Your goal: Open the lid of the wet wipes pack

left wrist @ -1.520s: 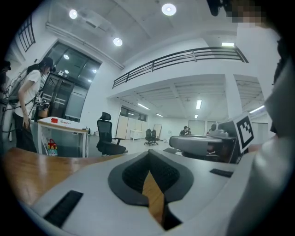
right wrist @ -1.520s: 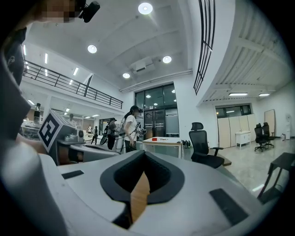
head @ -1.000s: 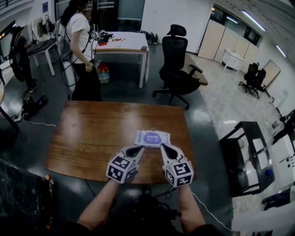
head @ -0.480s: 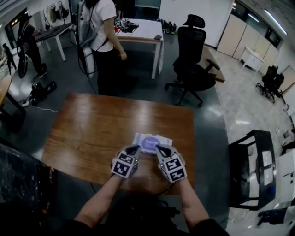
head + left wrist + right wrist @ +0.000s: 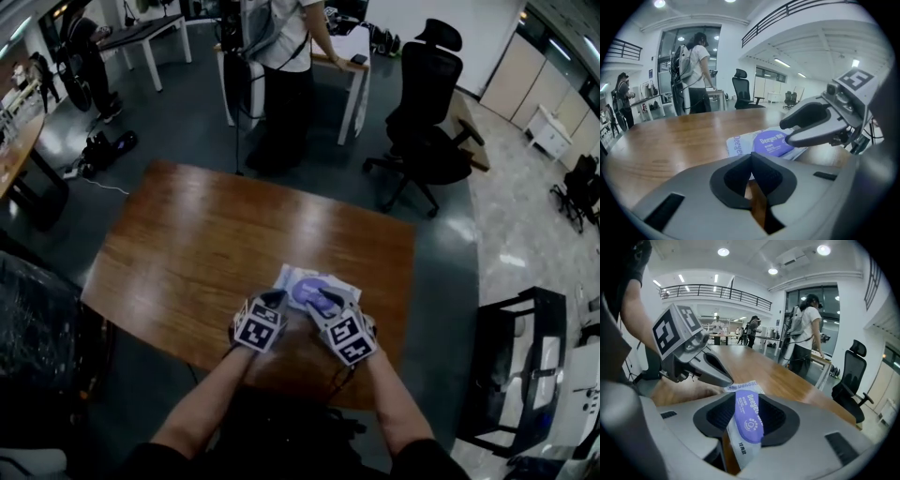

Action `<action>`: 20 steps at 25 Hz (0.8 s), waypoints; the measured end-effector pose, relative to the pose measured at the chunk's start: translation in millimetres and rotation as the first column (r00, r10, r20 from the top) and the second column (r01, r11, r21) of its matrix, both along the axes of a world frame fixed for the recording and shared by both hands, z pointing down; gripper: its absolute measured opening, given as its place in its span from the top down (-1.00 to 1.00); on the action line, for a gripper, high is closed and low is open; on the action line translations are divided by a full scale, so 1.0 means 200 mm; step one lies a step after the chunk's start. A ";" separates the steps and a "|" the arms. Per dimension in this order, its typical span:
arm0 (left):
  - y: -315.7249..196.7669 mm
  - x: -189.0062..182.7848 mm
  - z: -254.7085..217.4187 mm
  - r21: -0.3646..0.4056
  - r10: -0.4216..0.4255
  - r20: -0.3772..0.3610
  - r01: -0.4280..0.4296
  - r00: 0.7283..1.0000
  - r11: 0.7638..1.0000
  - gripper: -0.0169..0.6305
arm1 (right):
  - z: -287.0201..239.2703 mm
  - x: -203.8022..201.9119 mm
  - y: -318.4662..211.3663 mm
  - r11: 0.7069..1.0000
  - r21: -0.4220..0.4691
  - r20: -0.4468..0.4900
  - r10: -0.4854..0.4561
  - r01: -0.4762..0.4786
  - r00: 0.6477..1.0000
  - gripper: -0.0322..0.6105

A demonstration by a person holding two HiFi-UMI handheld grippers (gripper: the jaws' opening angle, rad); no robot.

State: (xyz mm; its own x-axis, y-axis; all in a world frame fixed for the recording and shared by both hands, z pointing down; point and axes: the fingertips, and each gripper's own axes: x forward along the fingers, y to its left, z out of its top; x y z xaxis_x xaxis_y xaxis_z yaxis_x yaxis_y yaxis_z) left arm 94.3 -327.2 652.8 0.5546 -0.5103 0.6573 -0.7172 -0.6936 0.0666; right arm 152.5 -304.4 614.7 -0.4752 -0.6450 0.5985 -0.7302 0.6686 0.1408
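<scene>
Both hands have dropped and pushed forward since the earlier frames, so the 2 tongs that hung short of the wet wipes pack (image 5: 298, 281) now sit right at it. The pack itself has stayed where it was, flat on the wooden desk (image 5: 197, 244), toward the near right part of the top, with its purple oval lid (image 5: 312, 292) facing up and shut.

The left tongs (image 5: 276, 298) point at the pack's near left edge. The left gripper view shows their dark pads pressed together at the tips with nothing between them, only bare wood showing through the gap lower down.

The right tongs (image 5: 324, 301) reach over the purple lid from the near right. Their jaws have just been opening: they now stand moderately apart, and the right gripper view shows the purple lid and the white end of the pack framed between the 2 pads. Whether the pads touch the lid cannot be told; no squeeze on it shows.

The 2 tips are close together, the left just beside the pack and the right above it.

Beyond the far edge of the desk a person in a white top (image 5: 286, 56) stands at a white table, and a black office chair (image 5: 427, 108) stands to the right of them.
</scene>
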 end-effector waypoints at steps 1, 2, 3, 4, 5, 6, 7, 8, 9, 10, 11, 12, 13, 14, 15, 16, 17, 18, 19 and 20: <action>-0.01 0.00 0.01 -0.006 -0.005 0.005 0.006 1.000 1.000 0.96 | 0.03 0.00 0.00 1.000 -0.001 -0.027 -0.023 0.023 0.999 0.34; -0.01 0.01 0.02 -0.012 -0.009 0.010 0.009 1.000 1.000 0.96 | 0.05 0.00 0.00 0.999 -0.001 -0.052 -0.044 0.044 0.998 0.26; -0.01 0.01 0.03 -0.017 -0.010 0.013 0.010 1.000 1.000 0.96 | 0.07 0.00 0.00 0.998 0.002 -0.073 -0.065 0.065 0.995 0.21; -0.02 0.01 0.05 -0.021 -0.011 0.018 0.011 1.000 1.000 0.96 | 0.07 -0.01 -0.01 0.996 0.007 -0.088 -0.088 0.089 0.992 0.17; -0.02 0.00 0.06 -0.026 -0.013 0.023 0.013 1.000 1.000 0.96 | 0.08 -0.01 -0.01 0.994 0.012 -0.099 -0.111 0.113 0.989 0.16; -0.02 0.00 0.08 -0.032 -0.015 0.027 0.016 1.000 0.999 0.96 | 0.08 -0.02 -0.01 0.991 0.013 -0.109 -0.132 0.134 0.985 0.14; -0.03 0.00 0.09 -0.038 -0.019 0.030 0.020 0.999 0.999 0.96 | 0.09 -0.03 -0.01 0.989 0.006 -0.120 -0.148 0.150 0.982 0.07; -0.02 -0.01 0.10 -0.045 -0.023 0.032 0.025 0.999 0.999 0.96 | 0.11 -0.03 -0.01 0.987 -0.002 -0.133 -0.160 0.161 0.978 0.07; -0.02 -0.01 0.11 -0.050 -0.028 0.033 0.029 0.999 0.998 0.96 | 0.12 -0.03 -0.01 0.986 -0.009 -0.145 -0.168 0.169 0.975 0.05; -0.02 -0.01 0.12 -0.055 -0.031 0.033 0.033 0.999 0.998 0.96 | 0.13 -0.03 -0.01 0.985 -0.012 -0.158 -0.173 0.173 0.972 0.05; -0.02 -0.01 0.12 -0.059 -0.033 0.033 0.035 0.999 0.998 0.96 | 0.14 -0.02 -0.01 0.984 -0.013 -0.170 -0.176 0.177 0.969 0.05; -0.03 -0.01 0.12 -0.063 -0.033 0.033 0.035 0.999 0.997 0.96 | 0.15 -0.02 -0.02 0.983 -0.012 -0.180 -0.180 0.181 0.967 0.05; -0.03 -0.01 0.12 -0.067 -0.033 0.034 0.035 0.999 0.997 0.96 | 0.15 -0.02 -0.02 0.982 -0.013 -0.185 -0.185 0.186 0.965 0.05; -0.03 -0.01 0.13 -0.073 -0.031 0.037 0.034 0.999 0.997 0.96 | 0.16 -0.02 -0.02 0.982 -0.014 -0.183 -0.190 0.191 0.965 0.05; -0.03 -0.01 0.13 -0.080 -0.029 0.040 0.032 0.999 0.996 0.96 | 0.16 -0.02 -0.03 0.981 -0.018 -0.173 -0.193 0.193 0.966 0.05; -0.03 -0.01 0.13 -0.086 -0.027 0.042 0.030 0.999 0.996 0.96 | 0.16 -0.01 -0.03 0.981 -0.025 -0.158 -0.195 0.193 0.968 0.05; -0.03 0.00 0.14 -0.090 -0.025 0.045 0.029 0.999 0.996 0.96 | 0.16 -0.01 -0.03 0.981 -0.036 -0.141 -0.195 0.192 0.971 0.06; -0.03 0.00 0.14 -0.092 -0.023 0.048 0.027 0.999 0.995 0.96 | 0.16 -0.01 -0.03 0.980 -0.049 -0.125 -0.196 0.191 0.973 0.07; -0.03 0.00 0.14 -0.093 -0.023 0.051 0.028 0.998 0.995 0.96 | 0.16 -0.01 -0.03 0.979 -0.065 -0.113 -0.199 0.192 0.973 0.07; -0.03 0.00 0.15 -0.095 -0.024 0.051 0.029 0.998 0.995 0.96 | 0.17 0.00 -0.03 0.978 -0.084 -0.106 -0.202 0.193 0.974 0.08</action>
State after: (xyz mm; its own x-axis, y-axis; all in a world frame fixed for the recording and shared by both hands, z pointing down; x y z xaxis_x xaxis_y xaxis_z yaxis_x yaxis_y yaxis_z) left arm 94.4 -333.0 681.9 0.5072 -0.4579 0.7301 -0.7393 -0.6666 0.0955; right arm 151.6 -310.5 648.4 -0.5149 -0.4979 0.6978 -0.5649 0.8094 0.1607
